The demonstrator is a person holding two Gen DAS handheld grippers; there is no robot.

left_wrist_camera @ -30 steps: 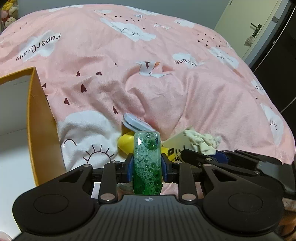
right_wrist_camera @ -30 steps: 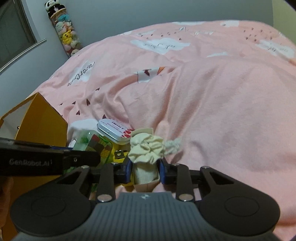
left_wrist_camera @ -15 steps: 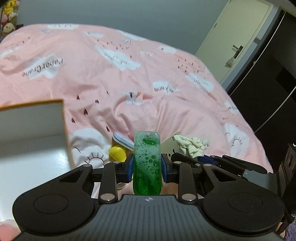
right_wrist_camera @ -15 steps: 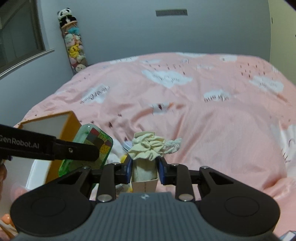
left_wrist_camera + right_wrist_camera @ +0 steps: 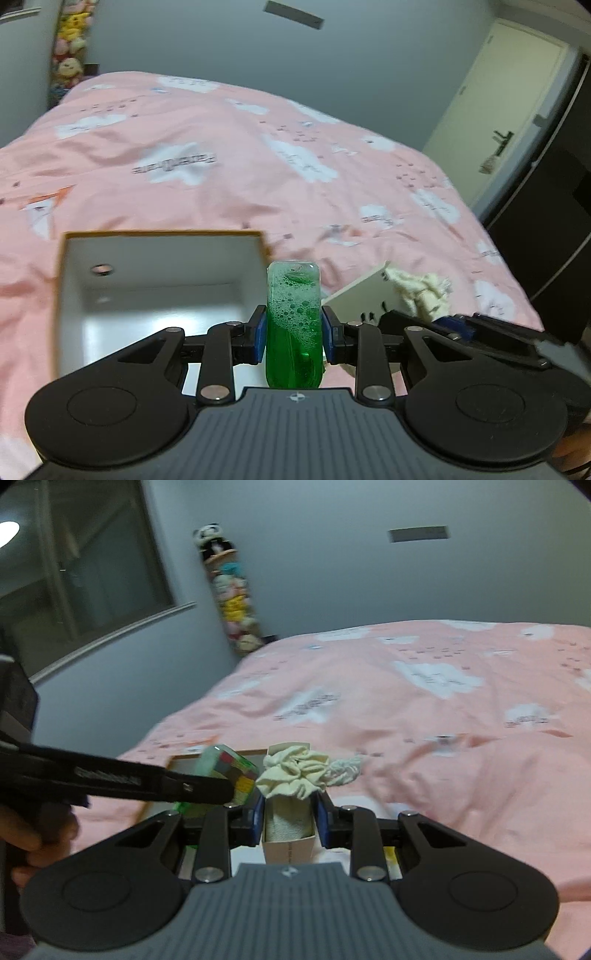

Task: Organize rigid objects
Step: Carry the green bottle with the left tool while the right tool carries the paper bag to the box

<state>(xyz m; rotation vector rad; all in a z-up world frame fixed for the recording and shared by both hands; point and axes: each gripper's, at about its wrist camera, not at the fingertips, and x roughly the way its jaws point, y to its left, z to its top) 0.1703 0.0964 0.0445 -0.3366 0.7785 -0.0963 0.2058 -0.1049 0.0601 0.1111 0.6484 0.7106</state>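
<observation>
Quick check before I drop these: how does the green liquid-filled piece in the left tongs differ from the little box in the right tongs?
The clear green liquid-filled block is see-through, with foam bubbles inside; the small beige cardboard box is opaque. The block is sealed and rounded on top; the box is open-topped, with a cream fabric scrunchie bulging out. Shared: each stands upright, clamped in tongs, left tongs and right tongs, near the white-lined open box.

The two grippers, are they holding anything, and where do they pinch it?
The left gripper pinches the green liquid-filled block at its lower sides. The right gripper pinches the small card box by its side walls.
</observation>
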